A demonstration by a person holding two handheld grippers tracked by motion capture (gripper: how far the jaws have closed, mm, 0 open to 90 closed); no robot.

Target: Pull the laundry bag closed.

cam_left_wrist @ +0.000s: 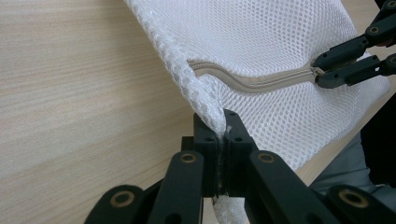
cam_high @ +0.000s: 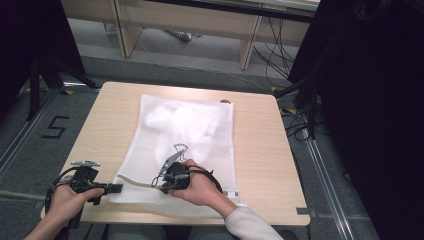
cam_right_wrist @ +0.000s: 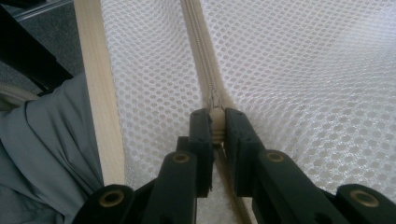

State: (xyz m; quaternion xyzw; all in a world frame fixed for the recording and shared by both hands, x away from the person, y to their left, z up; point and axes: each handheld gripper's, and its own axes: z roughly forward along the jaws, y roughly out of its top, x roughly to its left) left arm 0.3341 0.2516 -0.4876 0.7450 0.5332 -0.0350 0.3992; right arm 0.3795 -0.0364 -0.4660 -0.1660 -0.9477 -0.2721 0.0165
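Observation:
A white mesh laundry bag [cam_high: 200, 145] lies flat on the wooden table [cam_high: 107, 120], with something white [cam_high: 172, 119] inside it near the far end. My left gripper [cam_high: 119, 188] is shut on the bag's near left corner [cam_left_wrist: 212, 112], the mesh bunched between its jaws [cam_left_wrist: 223, 135]. Along the near edge runs a beige zipper [cam_left_wrist: 252, 85] [cam_right_wrist: 201, 51]. My right gripper [cam_high: 162, 188] [cam_right_wrist: 216, 128] is shut on the zipper pull [cam_right_wrist: 215, 120]. From the left gripper view, the right gripper [cam_left_wrist: 322, 71] grips the pull at the upper right.
The table's near edge [cam_right_wrist: 95, 102] runs just beside the zipper, with the person's grey trousers [cam_right_wrist: 46, 158] below it. Wooden desks [cam_high: 200, 22] and floor cables [cam_high: 280, 55] stand beyond the table. Dark curtains [cam_high: 370, 100] flank the right, a black stand [cam_high: 35, 80] the left.

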